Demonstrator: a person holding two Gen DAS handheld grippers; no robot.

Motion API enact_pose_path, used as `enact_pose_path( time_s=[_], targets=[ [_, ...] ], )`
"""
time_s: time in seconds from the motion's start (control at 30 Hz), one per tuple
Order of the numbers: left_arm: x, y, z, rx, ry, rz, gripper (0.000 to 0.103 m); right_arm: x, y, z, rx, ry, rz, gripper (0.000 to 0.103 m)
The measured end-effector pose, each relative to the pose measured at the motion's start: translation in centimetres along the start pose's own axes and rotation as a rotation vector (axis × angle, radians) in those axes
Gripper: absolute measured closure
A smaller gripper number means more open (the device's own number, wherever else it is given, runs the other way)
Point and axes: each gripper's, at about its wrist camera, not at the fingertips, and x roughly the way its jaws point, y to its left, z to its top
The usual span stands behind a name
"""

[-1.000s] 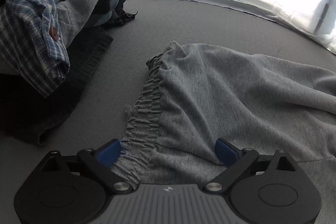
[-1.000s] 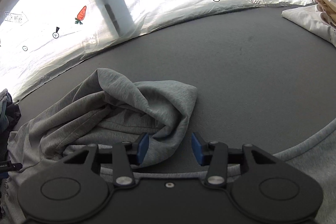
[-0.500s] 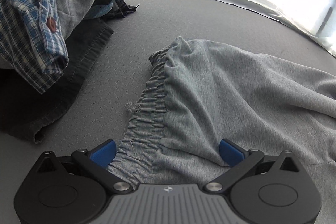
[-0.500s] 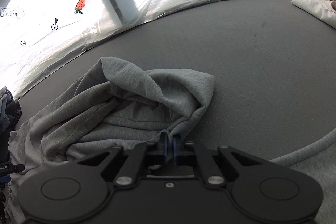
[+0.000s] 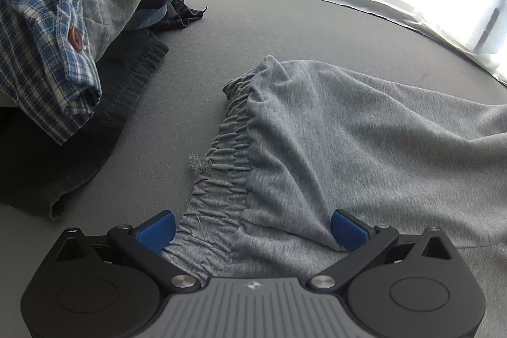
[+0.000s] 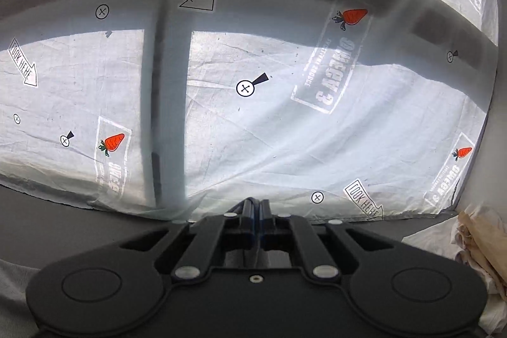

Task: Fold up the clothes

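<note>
With the left claw (image 5: 252, 230) gaping astride the grey sweatpants' (image 5: 332, 141) waistband beside the clothes pile (image 5: 63, 21), pinch it squarely; the right claw (image 6: 256, 211) is closed, any cloth unseen.

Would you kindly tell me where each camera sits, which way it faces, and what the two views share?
Left wrist: on the left hand-held gripper, angled down at the grey sweatpants waistband between its open blue fingers; clothes pile at left.
Right wrist: on the right hand-held gripper, facing nearly level at the carrot-print sheet; its fingers are shut, with no cloth visible between them.
Shared: the carrot-print sheet and dark grey surface.
</note>
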Motion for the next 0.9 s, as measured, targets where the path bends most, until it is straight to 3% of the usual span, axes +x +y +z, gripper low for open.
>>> enact_pose_path(
  time_s=[0.13, 0.2, 0.23, 0.37, 0.53, 0.73, 0.77, 0.87, 0.9],
  targets=[
    [0.1, 0.0, -0.1, -0.001, -0.002, 0.001, 0.0, 2.0, -0.9, -1.6, 0.005, 0.128, -0.027, 0.092],
    [0.1, 0.1, 0.0, 0.001, -0.002, 0.0, 0.0, 2.0, -1.0, -3.7, 0.027, 0.18, -0.024, 0.067],
    [0.1, 0.1, 0.0, 0.001, -0.002, 0.001, 0.0, 1.7, -1.1, -4.9, 0.045, 0.196, -0.019, 0.061],
    [0.1, 0.1, 0.0, -0.002, -0.002, 0.004, 0.0, 0.5, -2.1, -9.2, 0.145, 0.282, -0.026, 0.059],
    [0.2, 0.1, 0.1, -0.004, 0.004, 0.005, 0.0, -0.1, -3.8, -14.4, 0.397, 0.421, -0.021, 0.059],
    [0.3, 0.1, 0.1, -0.004, 0.01, 0.005, 0.0, 0.5, -3.9, -17.0, 0.46, 0.474, -0.043, 0.061],
    [0.3, 0.1, 0.1, -0.006, 0.011, 0.006, 0.0, 0.8, -3.8, -17.0, 0.447, 0.472, -0.035, 0.066],
    [0.3, 0.1, 0.2, -0.01, 0.016, 0.006, 0.0, 1.5, -3.6, -17.0, 0.404, 0.494, 0.003, 0.096],
    [0.3, 0.1, 0.2, -0.011, 0.019, 0.006, 0.0, 1.6, -3.8, -16.9, 0.403, 0.494, 0.024, 0.1]
  ],
)
